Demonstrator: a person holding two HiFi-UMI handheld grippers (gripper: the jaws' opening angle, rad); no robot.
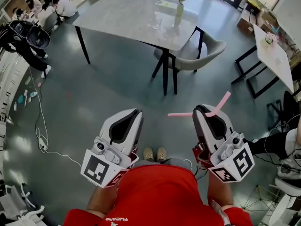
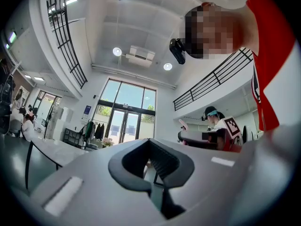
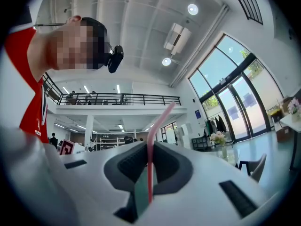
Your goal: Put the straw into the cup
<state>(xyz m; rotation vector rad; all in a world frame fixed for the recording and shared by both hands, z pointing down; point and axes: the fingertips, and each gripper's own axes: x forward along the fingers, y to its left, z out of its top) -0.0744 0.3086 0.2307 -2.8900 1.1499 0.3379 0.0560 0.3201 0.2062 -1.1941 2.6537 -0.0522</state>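
A pink bent straw [image 1: 207, 112] is clamped in my right gripper [image 1: 203, 112], which is shut on it at waist height. In the right gripper view the straw [image 3: 157, 121] rises from between the closed jaws and bends to the right. My left gripper [image 1: 135, 114] hangs beside it on the left, shut with nothing in it; its jaws [image 2: 151, 173] meet with no gap. A clear glass cup [image 1: 156, 21] stands on the grey table [image 1: 117, 18] far ahead, well away from both grippers. From the left gripper view, the right gripper [image 2: 207, 138] and the straw's tip [image 2: 182, 125] show at the right.
A vase of pink flowers [image 1: 178, 6] stands by the cup. A grey chair [image 1: 200, 55] is tucked at the table's near right corner. A white table [image 1: 275, 55] stands at the right, cables [image 1: 42, 135] lie on the floor at the left, and people sit at the far left.
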